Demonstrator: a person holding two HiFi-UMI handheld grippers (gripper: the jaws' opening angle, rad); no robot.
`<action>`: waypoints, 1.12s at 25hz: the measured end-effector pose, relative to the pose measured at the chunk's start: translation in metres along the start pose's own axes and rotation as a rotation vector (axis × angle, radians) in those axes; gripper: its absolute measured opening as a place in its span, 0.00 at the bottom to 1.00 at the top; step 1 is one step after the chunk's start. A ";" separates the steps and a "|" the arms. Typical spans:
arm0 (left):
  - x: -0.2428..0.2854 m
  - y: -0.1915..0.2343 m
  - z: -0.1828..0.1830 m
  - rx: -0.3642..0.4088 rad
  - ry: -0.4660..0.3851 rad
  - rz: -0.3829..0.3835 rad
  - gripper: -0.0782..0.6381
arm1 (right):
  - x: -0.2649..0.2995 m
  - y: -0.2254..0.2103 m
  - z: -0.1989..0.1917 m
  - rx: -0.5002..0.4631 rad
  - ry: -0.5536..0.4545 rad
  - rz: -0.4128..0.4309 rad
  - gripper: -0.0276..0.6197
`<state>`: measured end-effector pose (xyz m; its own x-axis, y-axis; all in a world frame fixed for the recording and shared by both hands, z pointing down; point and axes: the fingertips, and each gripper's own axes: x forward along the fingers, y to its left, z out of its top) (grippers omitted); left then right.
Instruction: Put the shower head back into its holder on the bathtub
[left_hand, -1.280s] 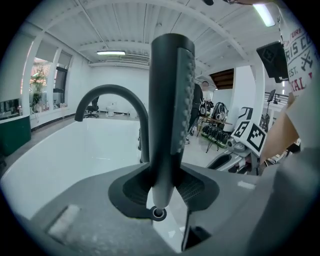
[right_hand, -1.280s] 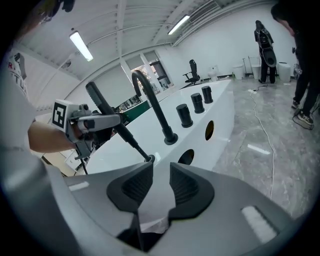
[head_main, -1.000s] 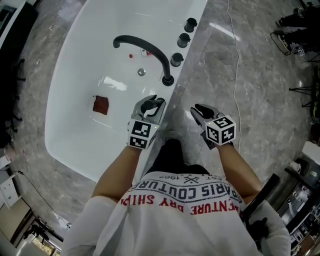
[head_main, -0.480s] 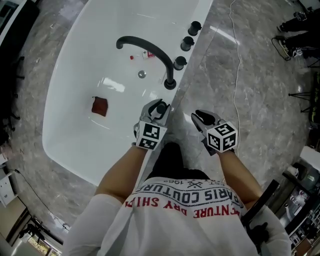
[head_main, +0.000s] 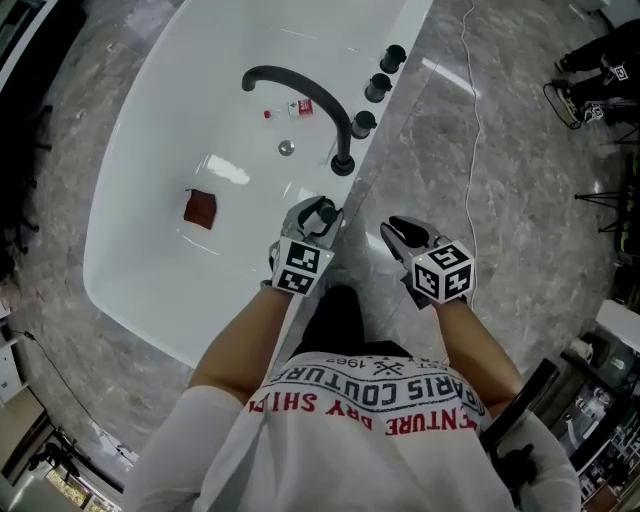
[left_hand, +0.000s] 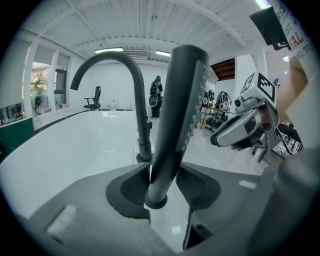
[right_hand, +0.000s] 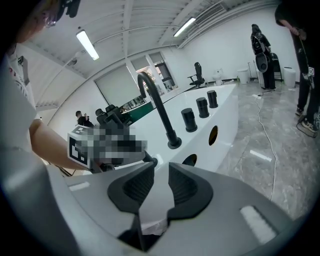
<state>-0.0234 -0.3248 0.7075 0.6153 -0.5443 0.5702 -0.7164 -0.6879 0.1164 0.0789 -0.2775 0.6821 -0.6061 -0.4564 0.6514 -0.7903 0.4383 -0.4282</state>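
The white bathtub (head_main: 150, 200) fills the frame's left, its curved faucet (head_main: 300, 95) at upper centre. At the tub's rim, mid-frame, the left gripper (head_main: 318, 213) has just been opening its jaws. The shower head (head_main: 322, 210) stands between them, apparently let go into its holder, so the task looks nearly done. Only the left gripper view shows its dark handle (left_hand: 175, 115) upright, with the pads spread loose beside it. Further right, the right gripper (head_main: 400, 228) hovers over the floor, jaws half apart on nothing.
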 end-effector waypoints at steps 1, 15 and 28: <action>-0.005 -0.001 0.000 -0.016 -0.006 0.004 0.34 | -0.002 0.003 0.002 -0.008 -0.006 0.003 0.18; -0.148 -0.117 0.012 -0.245 -0.110 0.009 0.11 | -0.129 0.094 -0.021 -0.128 -0.140 0.051 0.04; -0.355 -0.414 0.063 -0.190 -0.315 -0.143 0.11 | -0.365 0.254 -0.161 -0.272 -0.242 0.325 0.05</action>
<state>0.0750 0.1231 0.4060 0.7627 -0.5907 0.2632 -0.6463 -0.6821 0.3420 0.1137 0.1255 0.4360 -0.8464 -0.4153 0.3332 -0.5243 0.7593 -0.3854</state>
